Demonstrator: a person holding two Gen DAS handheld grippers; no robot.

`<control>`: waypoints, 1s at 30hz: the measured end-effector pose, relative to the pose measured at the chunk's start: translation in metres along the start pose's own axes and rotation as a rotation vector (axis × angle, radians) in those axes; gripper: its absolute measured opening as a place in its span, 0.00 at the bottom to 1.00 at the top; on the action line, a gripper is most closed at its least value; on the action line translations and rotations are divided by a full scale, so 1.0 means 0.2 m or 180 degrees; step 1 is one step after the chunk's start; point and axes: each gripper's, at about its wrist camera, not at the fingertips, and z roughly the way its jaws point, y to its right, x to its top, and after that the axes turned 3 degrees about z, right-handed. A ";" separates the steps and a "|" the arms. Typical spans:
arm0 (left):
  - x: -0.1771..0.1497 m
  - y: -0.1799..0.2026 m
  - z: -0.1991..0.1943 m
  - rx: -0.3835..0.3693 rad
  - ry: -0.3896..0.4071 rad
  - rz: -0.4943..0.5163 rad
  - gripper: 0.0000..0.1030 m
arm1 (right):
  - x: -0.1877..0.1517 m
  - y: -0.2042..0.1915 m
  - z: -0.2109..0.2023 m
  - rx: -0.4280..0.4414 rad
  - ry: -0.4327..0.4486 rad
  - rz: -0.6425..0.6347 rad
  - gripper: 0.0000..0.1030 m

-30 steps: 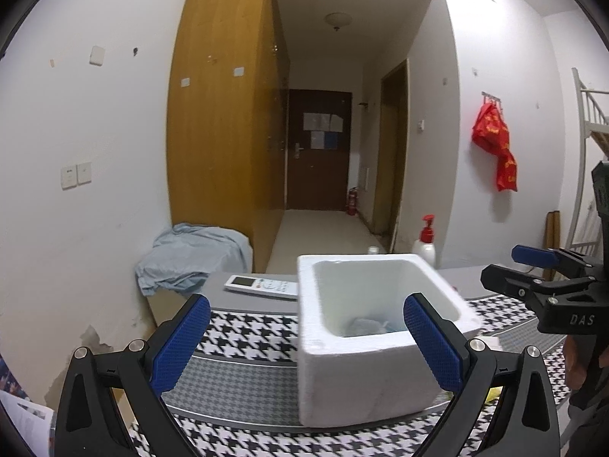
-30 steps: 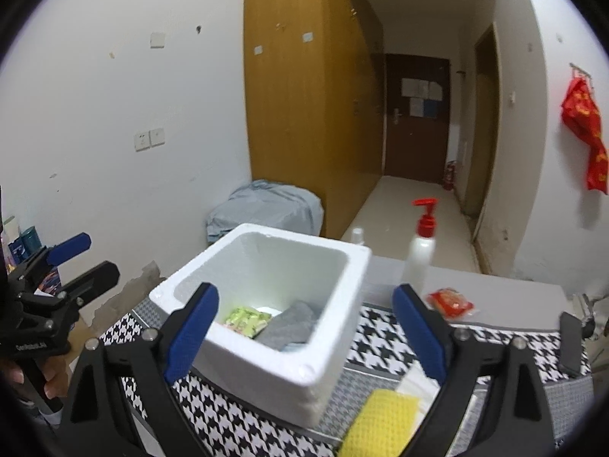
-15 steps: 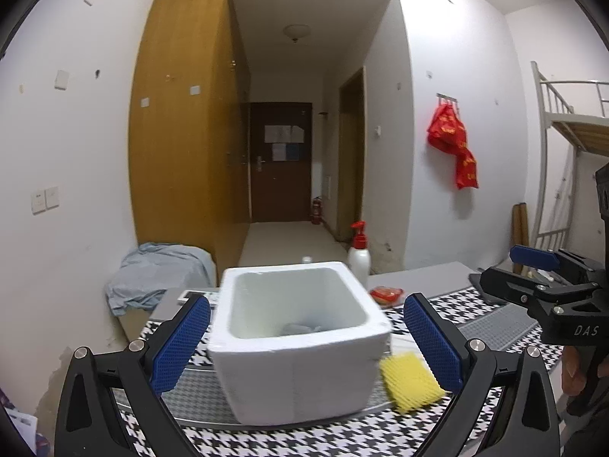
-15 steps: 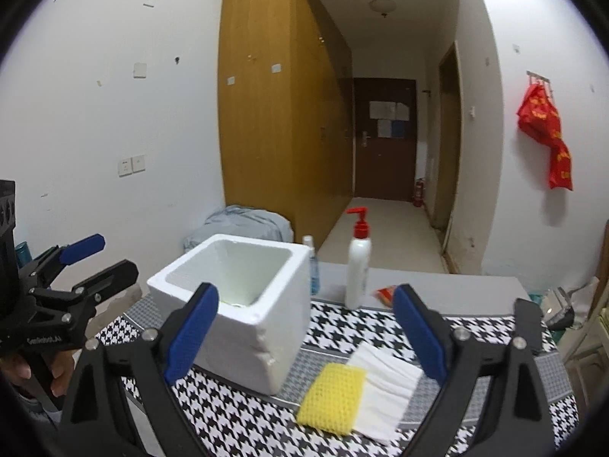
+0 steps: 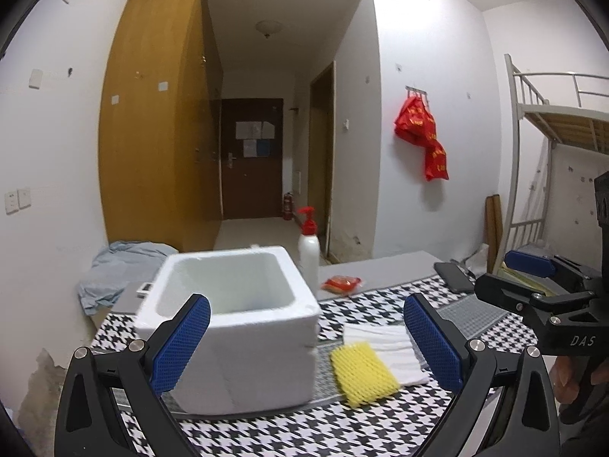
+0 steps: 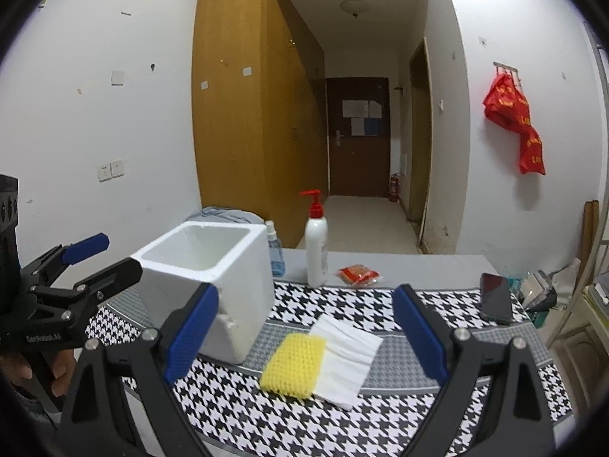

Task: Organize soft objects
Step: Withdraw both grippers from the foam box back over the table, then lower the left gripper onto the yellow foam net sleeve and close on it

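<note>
Even indoor light, soft shadows; heavy fisheye warp, dark corners, slight blur low.

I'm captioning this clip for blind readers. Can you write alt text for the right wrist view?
An open, empty right hand-held gripper hovers over a houndstooth table mat where a yellow sponge lies partly on a white cloth. A white foam box stands to the left, a pump bottle behind, and the left hand-held gripper at the far left.
</note>
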 end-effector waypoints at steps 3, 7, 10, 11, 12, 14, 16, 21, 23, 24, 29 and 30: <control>-0.05 0.05 0.04 -0.0055 -0.0061 0.0003 0.99 | -0.04 0.02 -0.01 -0.0061 -0.0002 -0.0015 0.92; -0.12 0.11 0.08 -0.0069 -0.0113 0.0039 0.99 | -0.12 0.06 0.00 -0.0162 -0.0042 -0.0050 0.92; -0.16 0.14 0.11 -0.0076 -0.0165 0.0034 0.99 | -0.16 0.10 0.01 -0.0171 -0.0102 0.0004 0.92; -0.17 0.15 0.13 -0.0080 -0.0187 0.0024 0.99 | -0.17 0.11 0.01 -0.0178 -0.0127 0.0012 0.92; -0.19 0.16 0.14 -0.0088 -0.0211 0.0012 0.99 | -0.19 0.12 0.02 -0.0189 -0.0150 0.0017 0.92; -0.21 0.17 0.17 -0.0098 -0.0248 -0.0009 0.99 | -0.22 0.13 0.02 -0.0230 -0.0181 0.0022 0.92; -0.24 0.18 0.20 -0.0142 -0.0300 -0.0031 0.99 | -0.24 0.16 0.03 -0.0254 -0.0207 0.0055 0.92; -0.30 0.23 0.27 -0.0160 -0.0429 -0.0010 0.99 | -0.29 0.23 0.03 -0.0293 -0.0285 0.0164 0.92; -0.31 0.24 0.30 -0.0179 -0.0510 -0.0012 0.99 | -0.31 0.25 0.04 -0.0295 -0.0324 0.0199 0.92; -0.33 0.25 0.33 -0.0180 -0.0574 -0.0006 0.99 | -0.32 0.26 0.04 -0.0298 -0.0337 0.0214 0.92; -0.37 0.30 0.41 -0.0161 -0.0724 0.0031 0.99 | -0.37 0.31 0.07 -0.0336 -0.0464 0.0301 0.92; -0.37 0.30 0.43 -0.0159 -0.0755 0.0035 0.98 | -0.38 0.32 0.08 -0.0334 -0.0487 0.0312 0.92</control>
